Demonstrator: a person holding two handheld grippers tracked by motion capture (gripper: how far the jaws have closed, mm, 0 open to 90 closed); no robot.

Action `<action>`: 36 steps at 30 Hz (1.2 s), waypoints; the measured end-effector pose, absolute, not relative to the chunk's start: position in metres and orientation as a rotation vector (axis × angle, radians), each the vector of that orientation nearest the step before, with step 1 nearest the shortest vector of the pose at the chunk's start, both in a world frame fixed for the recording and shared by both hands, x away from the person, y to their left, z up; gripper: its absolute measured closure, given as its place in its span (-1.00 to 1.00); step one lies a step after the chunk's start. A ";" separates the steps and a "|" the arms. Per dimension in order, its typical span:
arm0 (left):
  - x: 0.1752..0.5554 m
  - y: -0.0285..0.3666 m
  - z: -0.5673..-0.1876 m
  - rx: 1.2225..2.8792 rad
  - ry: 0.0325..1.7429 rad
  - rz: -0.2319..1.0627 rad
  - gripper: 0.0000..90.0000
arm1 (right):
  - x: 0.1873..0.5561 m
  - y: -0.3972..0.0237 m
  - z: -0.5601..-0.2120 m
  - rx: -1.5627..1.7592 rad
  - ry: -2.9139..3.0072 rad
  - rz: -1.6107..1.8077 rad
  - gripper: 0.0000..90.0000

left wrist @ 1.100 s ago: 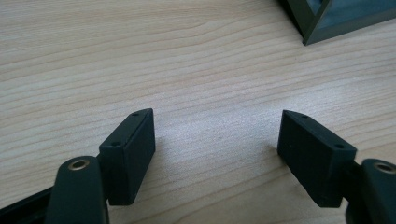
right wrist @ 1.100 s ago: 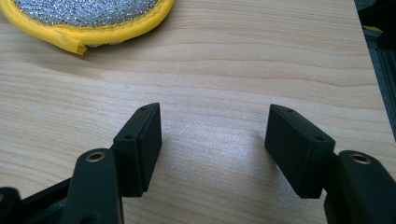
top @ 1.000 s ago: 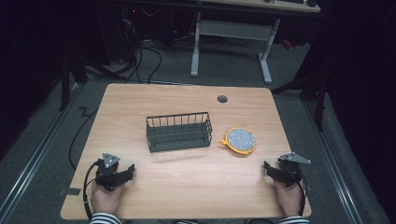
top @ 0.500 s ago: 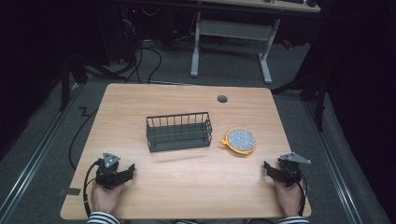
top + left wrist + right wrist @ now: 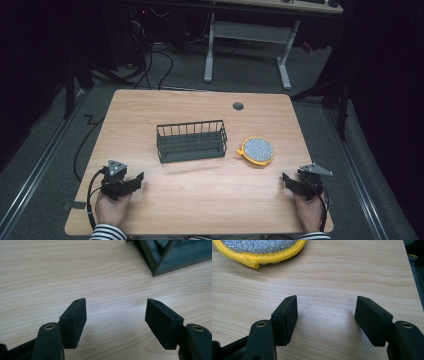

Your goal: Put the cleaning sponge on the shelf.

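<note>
my left tongs [image 5: 131, 181] and right tongs [image 5: 289, 181] wide open, gripping nothing, at bench [image 5: 200, 105] front corners, yellow-rimmed scrubber [image 5: 256, 150] near right tongs, beside empty wire basket [image 5: 191, 140] mid-bench

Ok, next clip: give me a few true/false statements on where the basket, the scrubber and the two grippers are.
1. The basket is empty. True.
2. The scrubber lies inside the basket. False: it lies on the table, beside the basket.
3. The left gripper is open. True.
4. The right gripper is shut on the scrubber. False: it is open, apart from it.
5. Both grippers are near the table's front edge. True.
</note>
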State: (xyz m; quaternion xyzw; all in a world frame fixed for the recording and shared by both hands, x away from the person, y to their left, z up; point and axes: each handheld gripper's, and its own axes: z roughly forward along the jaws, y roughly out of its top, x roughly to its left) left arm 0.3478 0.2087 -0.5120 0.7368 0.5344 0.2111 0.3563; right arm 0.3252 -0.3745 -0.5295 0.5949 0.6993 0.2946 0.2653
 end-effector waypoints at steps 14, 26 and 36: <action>0.364 0.198 -0.469 1.891 1.282 0.495 -0.17 | 0.325 -0.374 -0.529 1.607 1.889 0.791 -0.23; 0.389 0.182 -0.429 1.850 1.247 0.438 -0.21 | 0.325 -0.373 -0.529 1.602 1.887 0.788 -0.23; 0.426 0.156 -0.420 1.942 1.255 0.453 -0.16 | 0.325 -0.373 -0.530 1.598 1.887 0.787 -0.23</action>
